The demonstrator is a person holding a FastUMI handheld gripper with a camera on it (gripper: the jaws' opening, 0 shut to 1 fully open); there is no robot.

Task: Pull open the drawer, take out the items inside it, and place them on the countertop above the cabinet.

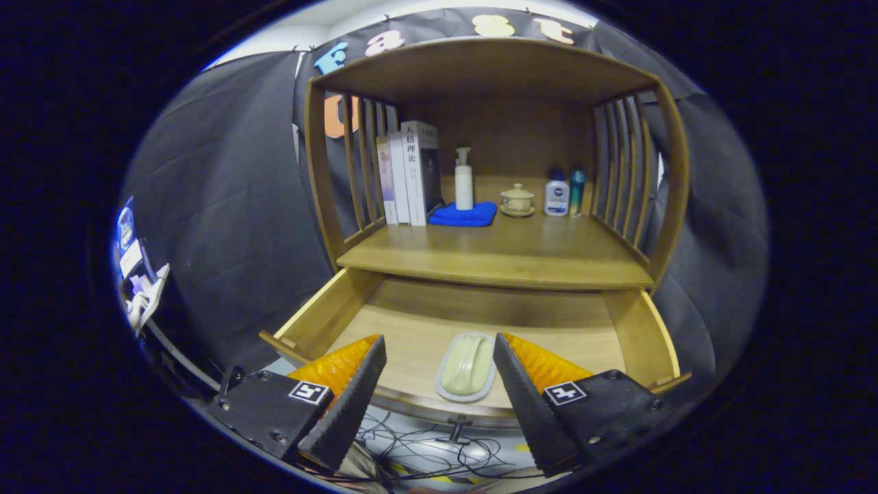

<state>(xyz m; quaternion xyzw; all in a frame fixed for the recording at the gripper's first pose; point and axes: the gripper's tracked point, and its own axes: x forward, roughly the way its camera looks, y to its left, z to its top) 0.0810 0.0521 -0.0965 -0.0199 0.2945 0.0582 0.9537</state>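
The tongs (439,363) are wide open and hold nothing, and the soap dish (467,367) lies in the open drawer (638,329) between the fingers.

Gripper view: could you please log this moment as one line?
drawer: open | soap dish: inside, between fingers | gripper: open, touching nothing | countertop: awaiting dish

Drawer (329,312) pulled open; pale soap dish (466,367) lies flat inside.
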